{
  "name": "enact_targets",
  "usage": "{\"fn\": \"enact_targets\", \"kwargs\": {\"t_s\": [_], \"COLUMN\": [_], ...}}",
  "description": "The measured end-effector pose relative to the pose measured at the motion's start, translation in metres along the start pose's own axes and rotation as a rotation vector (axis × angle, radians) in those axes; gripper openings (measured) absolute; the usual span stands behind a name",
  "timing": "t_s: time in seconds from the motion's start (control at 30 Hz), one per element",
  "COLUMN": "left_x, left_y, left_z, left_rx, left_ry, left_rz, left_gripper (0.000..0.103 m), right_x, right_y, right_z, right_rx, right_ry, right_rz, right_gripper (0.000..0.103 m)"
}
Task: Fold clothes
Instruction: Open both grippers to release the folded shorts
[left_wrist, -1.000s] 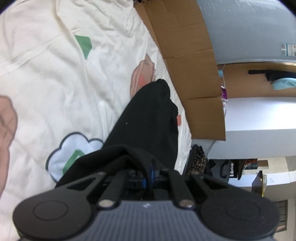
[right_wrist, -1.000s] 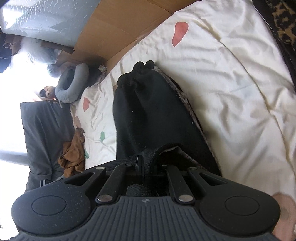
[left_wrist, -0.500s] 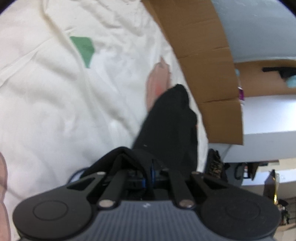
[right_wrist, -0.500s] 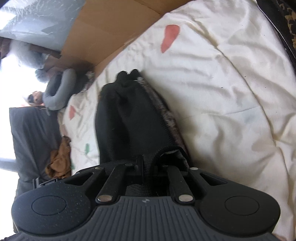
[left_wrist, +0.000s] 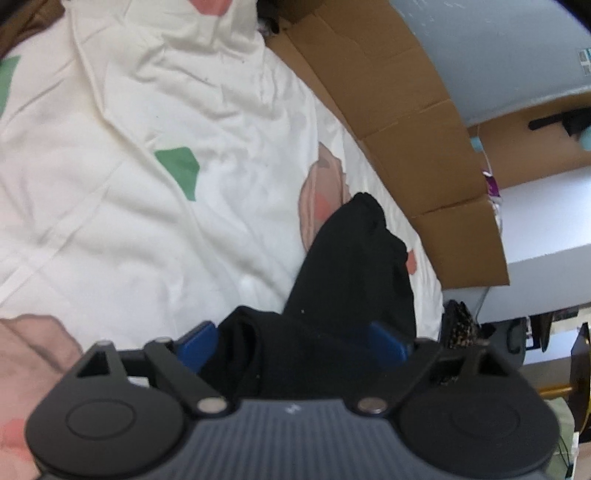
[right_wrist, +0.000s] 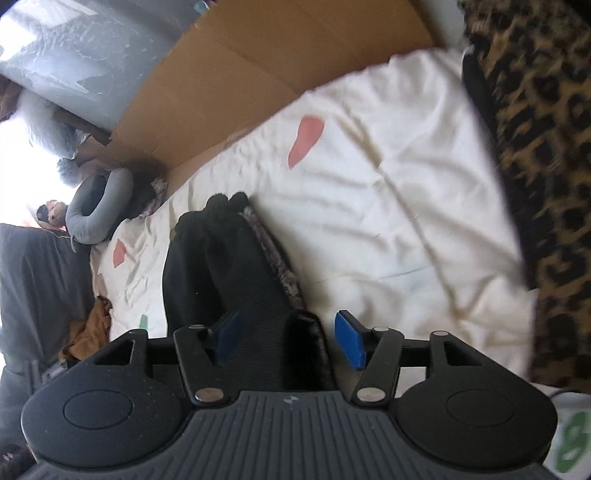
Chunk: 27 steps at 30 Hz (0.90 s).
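A black garment (left_wrist: 354, 266) lies folded in a long strip on the cream patterned bedsheet (left_wrist: 129, 184). Its near end bunches up between the blue pads of my left gripper (left_wrist: 295, 343), whose jaws are opening and stand wide apart, not pressing on the cloth. In the right wrist view the same black garment (right_wrist: 214, 266) runs away from me, with a mottled lining along its right edge. My right gripper (right_wrist: 290, 338) is also opening, with a fold of the black cloth loose between its pads and a gap beside the right pad.
Flattened cardboard (left_wrist: 406, 129) lines the bed's far side against a grey wrapped mattress. A leopard-print fabric (right_wrist: 535, 147) covers the bed's right edge. A grey neck pillow (right_wrist: 99, 206) and a brown garment (right_wrist: 92, 325) lie at the left. The bedsheet (right_wrist: 388, 203) is bare right of the garment.
Both grippers were shut on the black garment's near end; now both have opened and let it go. Both views have shifted slightly over the bed.
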<state>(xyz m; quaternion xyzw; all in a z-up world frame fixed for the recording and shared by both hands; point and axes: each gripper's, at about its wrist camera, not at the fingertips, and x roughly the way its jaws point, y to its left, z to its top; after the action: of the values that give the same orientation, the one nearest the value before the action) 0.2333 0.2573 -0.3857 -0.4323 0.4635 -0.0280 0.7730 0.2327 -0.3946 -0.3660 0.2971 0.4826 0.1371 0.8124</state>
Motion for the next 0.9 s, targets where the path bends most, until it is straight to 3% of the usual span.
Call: {"fn": "enact_targets", "kwargs": {"t_s": [0.07,0.2,0.37,0.57,0.9], "left_x": [-0.003,-0.004,0.006,0.019,0.006], "left_y": [-0.007,-0.016,-0.013,-0.026,-0.034], "left_z": [-0.004,-0.018,-0.032,-0.029,-0.044], "left_rx": [0.059,0.162,0.184,0.267,0.333], "left_ry": [0.001,0.014,0.037,0.122,0.026], "left_rz": [0.059,0.165,0.222,0.278,0.321], "left_gripper": [0.090,0.091,0.092,0.090,0.092], "right_x": [-0.009,-0.013,-0.003,0.014,-0.001], "right_y": [0.009,0.024,0.028,0.038,0.044], "right_z": [-0.007,-0.026,-0.046,-0.042,-0.053], "right_rx": [-0.069,-0.171,-0.179,-0.239,-0.291], "right_ry": [-0.015,-0.006,0.026,0.046,-0.005], "right_rz": [-0.015,-0.049,-0.049,-0.030,-0.062], "right_gripper": [0.085,0.087,0.087,0.087,0.087]}}
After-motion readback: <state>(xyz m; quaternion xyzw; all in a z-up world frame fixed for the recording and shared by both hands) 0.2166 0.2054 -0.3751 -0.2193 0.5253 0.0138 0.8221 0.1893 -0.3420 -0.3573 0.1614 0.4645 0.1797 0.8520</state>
